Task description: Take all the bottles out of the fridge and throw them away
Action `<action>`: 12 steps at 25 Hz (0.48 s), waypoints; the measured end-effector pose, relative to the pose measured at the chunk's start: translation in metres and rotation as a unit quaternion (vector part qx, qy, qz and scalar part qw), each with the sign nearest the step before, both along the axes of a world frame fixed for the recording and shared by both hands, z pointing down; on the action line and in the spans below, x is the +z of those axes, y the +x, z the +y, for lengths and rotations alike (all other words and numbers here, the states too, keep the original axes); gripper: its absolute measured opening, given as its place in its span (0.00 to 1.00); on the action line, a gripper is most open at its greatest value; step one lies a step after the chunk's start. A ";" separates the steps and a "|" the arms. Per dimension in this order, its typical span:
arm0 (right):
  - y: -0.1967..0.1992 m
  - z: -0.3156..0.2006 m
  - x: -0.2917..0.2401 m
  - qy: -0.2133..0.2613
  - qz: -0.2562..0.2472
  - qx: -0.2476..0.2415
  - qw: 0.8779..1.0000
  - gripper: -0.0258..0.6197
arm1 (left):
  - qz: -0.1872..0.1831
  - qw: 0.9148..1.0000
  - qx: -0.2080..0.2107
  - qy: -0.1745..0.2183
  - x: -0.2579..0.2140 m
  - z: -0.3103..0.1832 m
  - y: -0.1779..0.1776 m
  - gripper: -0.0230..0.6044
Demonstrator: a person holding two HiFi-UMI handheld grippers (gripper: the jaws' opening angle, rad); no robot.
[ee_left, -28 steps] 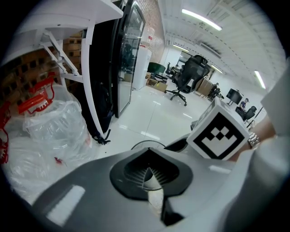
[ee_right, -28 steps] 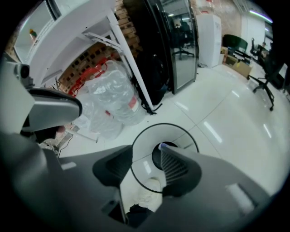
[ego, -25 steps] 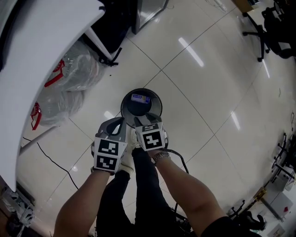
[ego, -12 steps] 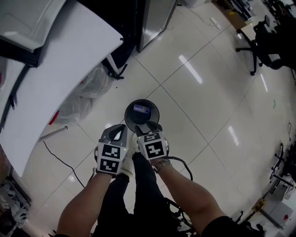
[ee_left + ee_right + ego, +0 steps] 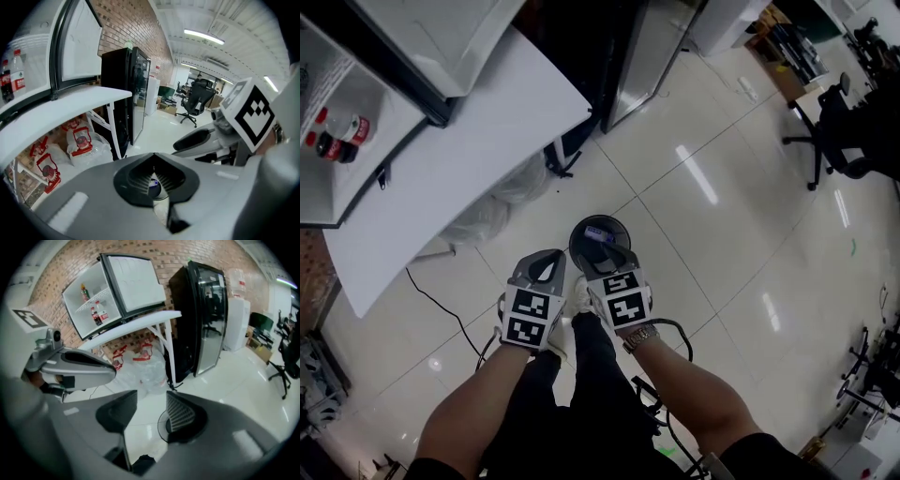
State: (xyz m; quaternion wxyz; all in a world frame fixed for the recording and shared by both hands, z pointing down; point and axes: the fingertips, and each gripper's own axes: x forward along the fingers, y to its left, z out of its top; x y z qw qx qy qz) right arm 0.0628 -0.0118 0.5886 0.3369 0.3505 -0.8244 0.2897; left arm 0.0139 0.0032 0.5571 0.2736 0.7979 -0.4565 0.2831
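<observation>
— Starting at the grippers?
— Yes. Left gripper (image 5: 152,177) pressed together on nothing. Right gripper (image 5: 149,409) spread, with only floor (image 5: 143,427) between the jaws. Holding both side by side, empty.
— Nearest task item?
— Just ahead of and below both: one bin (image 5: 575,246), with one bottle (image 5: 598,232) inside, blue label up. Cannot tell about any others beneath it.
— Farther out?
— Up and to the left of the grippers, past the white bench (image 5: 459,159) and well apart: one fridge (image 5: 75,308), door (image 5: 133,284) swung open. Counting bottles (image 5: 96,315) on its shelves: one on the upper shelf, at least two on the one below. Too small for a firmer number.
— So, progress?
— Judging it partly done. One in the bin for certain, at least three left to fetch. Calls for a walk back to the fridge, then a return to the bin with each load.
— Anything else to count?
— Two grippers, one bin, one bench, and several clear bags (image 5: 492,216) heaped beneath the bench. Cannot separate those into a number.
</observation>
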 end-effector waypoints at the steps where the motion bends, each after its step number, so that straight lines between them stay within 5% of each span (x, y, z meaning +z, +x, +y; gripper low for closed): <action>1: -0.004 0.000 -0.013 0.008 -0.006 -0.006 1.000 0.34 | 0.001 1.000 -0.006 0.007 -0.010 0.000 -0.004 0.04; 12: -0.067 -0.017 -0.145 0.106 -0.065 -0.090 0.988 0.32 | 0.005 0.989 -0.101 0.106 -0.132 -0.004 -0.059 0.04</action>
